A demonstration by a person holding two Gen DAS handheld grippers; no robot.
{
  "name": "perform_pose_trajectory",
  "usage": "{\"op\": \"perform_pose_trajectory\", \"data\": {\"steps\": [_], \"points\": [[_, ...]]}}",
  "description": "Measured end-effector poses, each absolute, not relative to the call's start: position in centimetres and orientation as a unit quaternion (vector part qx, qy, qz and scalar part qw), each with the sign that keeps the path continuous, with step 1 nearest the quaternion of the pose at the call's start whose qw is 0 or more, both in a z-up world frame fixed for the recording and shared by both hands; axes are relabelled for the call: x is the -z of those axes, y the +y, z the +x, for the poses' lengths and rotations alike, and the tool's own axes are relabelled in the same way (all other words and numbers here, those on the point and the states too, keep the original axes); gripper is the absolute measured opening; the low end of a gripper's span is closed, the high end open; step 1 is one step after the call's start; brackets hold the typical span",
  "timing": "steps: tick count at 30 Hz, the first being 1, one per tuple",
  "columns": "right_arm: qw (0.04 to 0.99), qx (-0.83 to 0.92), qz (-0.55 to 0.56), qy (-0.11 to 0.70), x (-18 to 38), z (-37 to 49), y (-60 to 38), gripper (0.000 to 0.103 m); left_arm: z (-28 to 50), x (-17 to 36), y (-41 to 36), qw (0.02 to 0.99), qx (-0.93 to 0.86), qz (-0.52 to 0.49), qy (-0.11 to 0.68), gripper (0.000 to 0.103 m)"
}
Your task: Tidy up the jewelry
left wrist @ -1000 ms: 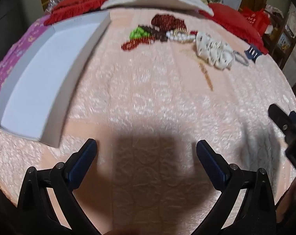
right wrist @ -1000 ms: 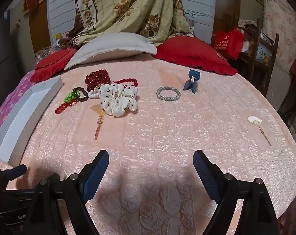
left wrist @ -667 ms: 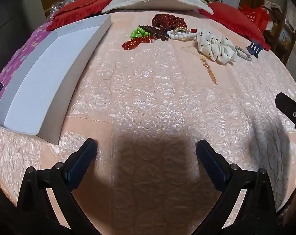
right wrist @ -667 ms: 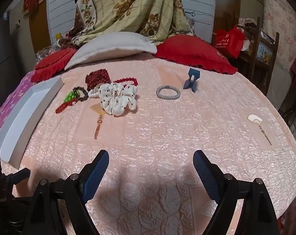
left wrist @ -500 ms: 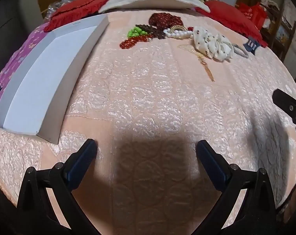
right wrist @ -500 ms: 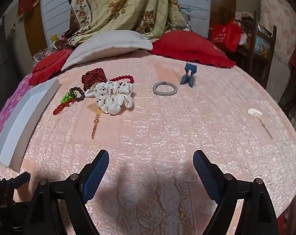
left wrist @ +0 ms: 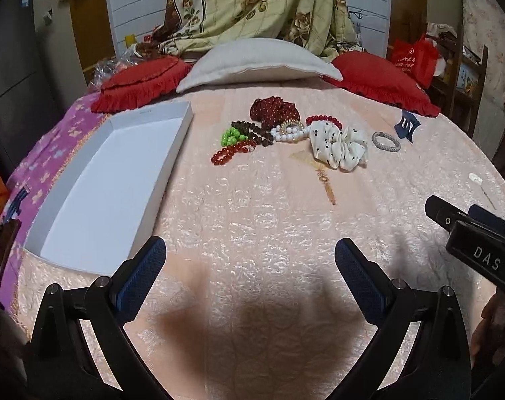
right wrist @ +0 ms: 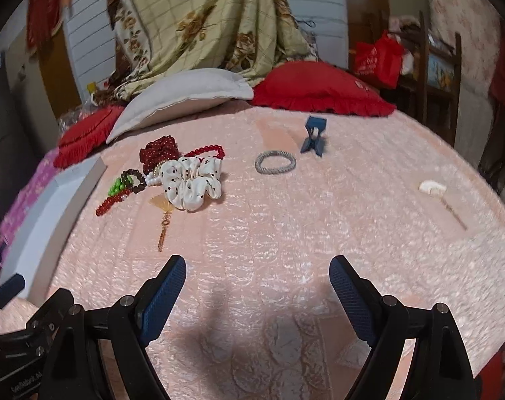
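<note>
Left wrist view has the left gripper [left wrist: 249, 266] spread wide with nothing in it, hovering over the pink bedspread [left wrist: 252, 220]. Jewelry sits in a heap well ahead of its fingers: dark red scrunchie [left wrist: 274, 110], red beads [left wrist: 230, 151], green beads [left wrist: 230, 136], brown beads [left wrist: 252, 131], white pearls [left wrist: 291, 135], and a white spotted scrunchie [left wrist: 337, 146] on the right edge of the heap. A gold pendant [left wrist: 324, 178] lies just nearer than that. Further right are a silver bracelet [left wrist: 386, 141] and a blue hair claw [left wrist: 407, 126], close together. The white box [left wrist: 95, 196] is ahead-left, open, and you only see inside it from this side.

Right wrist view shows the right gripper [right wrist: 257, 286] also spread wide and empty, heap ahead-left, bracelet and claw nearly straight ahead. It gets a clearer look at the white hairpin [right wrist: 434, 190] far right, which the other view barely catches. From here the box is just an outer wall, slightly blurred. Beads overlap, so I can't tell how many strands there are. The right gripper is cut off at the left view's right edge.
</note>
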State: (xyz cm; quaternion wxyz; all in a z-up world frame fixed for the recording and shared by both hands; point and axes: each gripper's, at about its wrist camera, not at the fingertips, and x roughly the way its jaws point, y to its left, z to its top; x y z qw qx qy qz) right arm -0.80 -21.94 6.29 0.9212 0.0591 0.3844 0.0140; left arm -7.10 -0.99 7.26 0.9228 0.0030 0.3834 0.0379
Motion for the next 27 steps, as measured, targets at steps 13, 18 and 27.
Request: {"op": "perform_pose_trajectory", "data": {"steps": [13,18,27], "points": [[0.916,0.007,-0.009,0.4,-6.1,-1.0,-21.2,0.086,-6.1,-6.7,-1.1,0.918,-0.065,0.006,0.392,0.102],[0.923,0.006,-0.013,0.385,-6.3,-1.3,-21.0,0.086,-5.3,-5.9,-0.1,0.909,-0.063,-0.018,0.411,0.102],[0.931,-0.004,-0.009,0.365,-8.0,-1.6,-20.6,0.086,-5.5,-7.0,0.9,0.918,-0.062,-0.01,0.391,0.102]]}}
